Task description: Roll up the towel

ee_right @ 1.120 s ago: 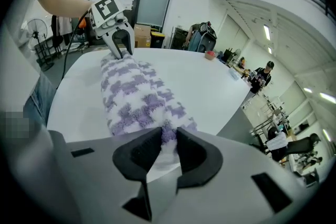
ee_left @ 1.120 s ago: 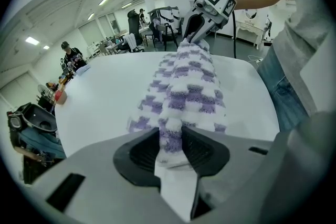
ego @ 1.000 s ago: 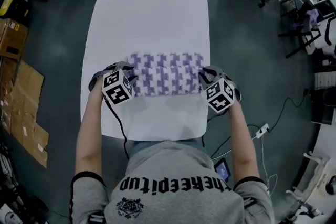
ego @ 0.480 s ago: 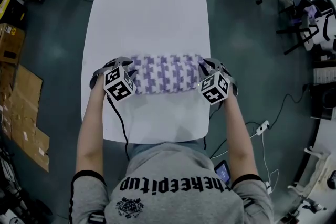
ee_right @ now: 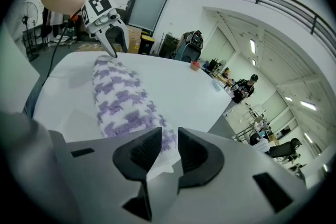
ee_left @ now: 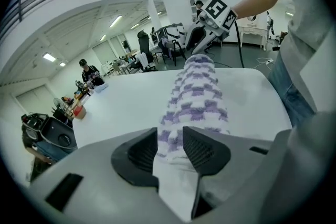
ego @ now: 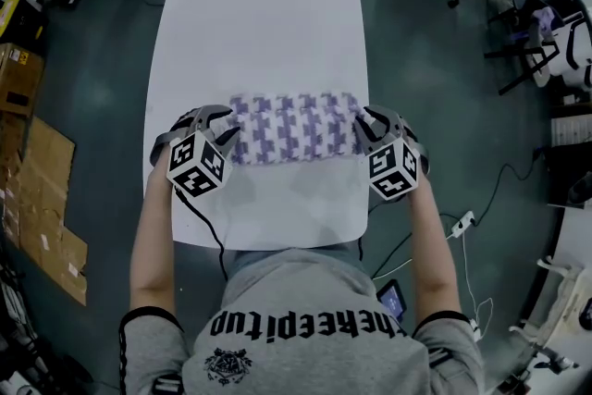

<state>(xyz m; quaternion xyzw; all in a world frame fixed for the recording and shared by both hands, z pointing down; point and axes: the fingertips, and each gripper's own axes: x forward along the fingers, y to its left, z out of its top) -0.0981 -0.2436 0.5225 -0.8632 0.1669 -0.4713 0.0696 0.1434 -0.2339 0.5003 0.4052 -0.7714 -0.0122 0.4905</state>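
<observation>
My left gripper [ego: 220, 127] and right gripper [ego: 366, 127] each pinch an end of the rolled towel [ego: 291, 127] on the table [ego: 259, 23]. Left jaws just loosened, so that end might slip loose.

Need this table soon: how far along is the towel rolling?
Mostly done: the towel lies as a thick roll. In hand: the left gripper and right gripper each grip its loose edge; the left jaws have just been opening. Remaining: probably wrapping that last flap.
</observation>
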